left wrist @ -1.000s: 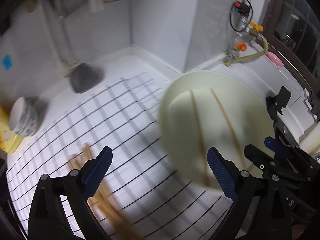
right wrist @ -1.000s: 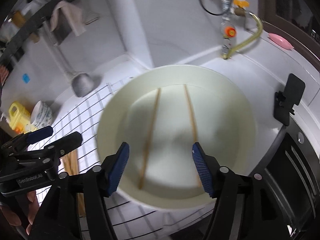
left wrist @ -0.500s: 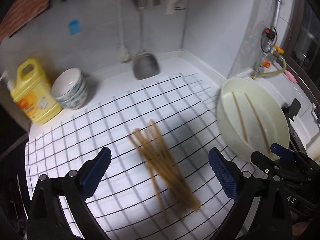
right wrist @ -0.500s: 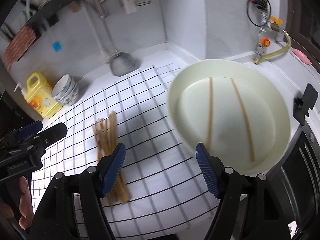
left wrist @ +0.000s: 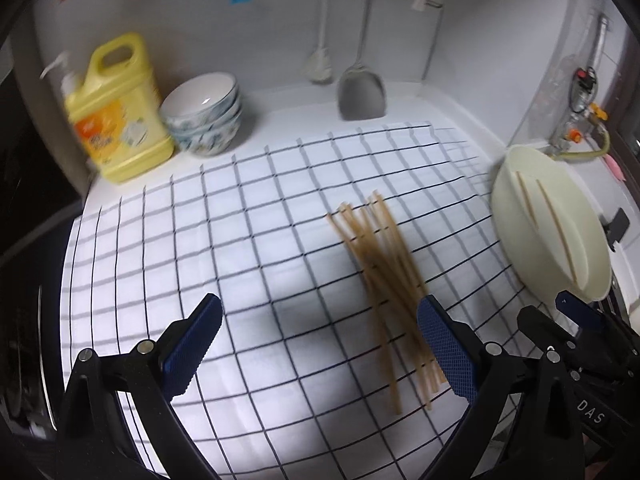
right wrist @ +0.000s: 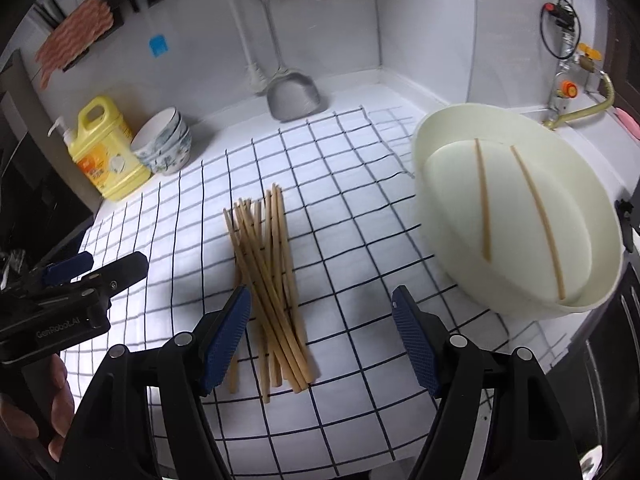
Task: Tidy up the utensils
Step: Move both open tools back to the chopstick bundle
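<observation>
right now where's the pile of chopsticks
The pile of chopsticks lies on the checked cloth, mid-frame in the right wrist view, left of the cream basin and in front of the grey spatula.

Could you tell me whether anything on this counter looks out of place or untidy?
Yes: the chopsticks lie in a loose, crossed heap on the checked cloth, ends uneven. Two more chopsticks sit apart in the cream basin, splayed rather than paired. Nothing looks spilled or broken.

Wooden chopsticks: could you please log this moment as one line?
left gripper open | right gripper open | wooden chopsticks piled on checked cloth | two in cream basin
</observation>
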A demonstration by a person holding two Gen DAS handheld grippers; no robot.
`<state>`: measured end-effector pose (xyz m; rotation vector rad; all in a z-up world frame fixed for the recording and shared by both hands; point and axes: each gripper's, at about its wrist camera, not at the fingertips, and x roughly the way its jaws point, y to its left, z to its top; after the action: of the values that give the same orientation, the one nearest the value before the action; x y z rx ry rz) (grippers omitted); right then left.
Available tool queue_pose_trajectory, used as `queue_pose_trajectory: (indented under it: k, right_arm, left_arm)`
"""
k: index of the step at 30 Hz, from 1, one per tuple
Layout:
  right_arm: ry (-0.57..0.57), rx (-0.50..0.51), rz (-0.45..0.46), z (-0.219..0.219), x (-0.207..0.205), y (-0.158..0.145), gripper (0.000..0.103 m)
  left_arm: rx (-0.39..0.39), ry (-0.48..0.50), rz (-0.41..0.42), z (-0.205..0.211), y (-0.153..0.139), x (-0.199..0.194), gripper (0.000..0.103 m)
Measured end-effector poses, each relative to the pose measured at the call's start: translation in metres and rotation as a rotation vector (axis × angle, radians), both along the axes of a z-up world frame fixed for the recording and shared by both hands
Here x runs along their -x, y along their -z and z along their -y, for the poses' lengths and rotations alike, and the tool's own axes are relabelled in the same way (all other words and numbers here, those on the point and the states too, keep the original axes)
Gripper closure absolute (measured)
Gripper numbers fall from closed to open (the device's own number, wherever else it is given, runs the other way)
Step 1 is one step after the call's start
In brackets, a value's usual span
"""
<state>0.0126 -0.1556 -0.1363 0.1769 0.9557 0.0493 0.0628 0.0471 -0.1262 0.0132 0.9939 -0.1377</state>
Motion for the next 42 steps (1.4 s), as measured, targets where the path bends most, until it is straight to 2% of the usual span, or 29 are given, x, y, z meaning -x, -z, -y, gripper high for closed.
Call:
queue_pose_trajectory:
  k: [4,12,19,26,37,42]
  right_arm:
    - [-0.036,0.004,0.005,0.002,-0.003,0.017,0.033]
    - [-0.116,-0.002,-0.007,0.009,-0.016,0.056,0.033]
    - [-0.150,0.053,-0.004,0.005,-0.033,0.079,0.033]
    - [-0.170,0.076,-0.006,-0.003,-0.043,0.087,0.033]
    - [-0.214,0.122,-0.013,-0.015,-0.044,0.092,0.033]
    - [-0.184,0.136,-0.010,-0.007,-0.046,0.093,0.033]
  left_arm:
    - [0.017,-0.072,-0.010,-0.008,0.017,0.005,0.007]
    - [-0.048,-0.155,-0.017,0.001,0.047,0.010,0.007]
    - [-0.049,-0.149,0.001,0.008,0.063,0.003,0.007]
    - [-0.033,-0.148,-0.034,0.008,0.080,-0.007,0.007]
    - [-0.029,-0.131,-0.033,0.012,0.082,-0.009,0.007]
    - [-0.028,-0.115,-0.037,0.015,0.085,-0.010,0.007]
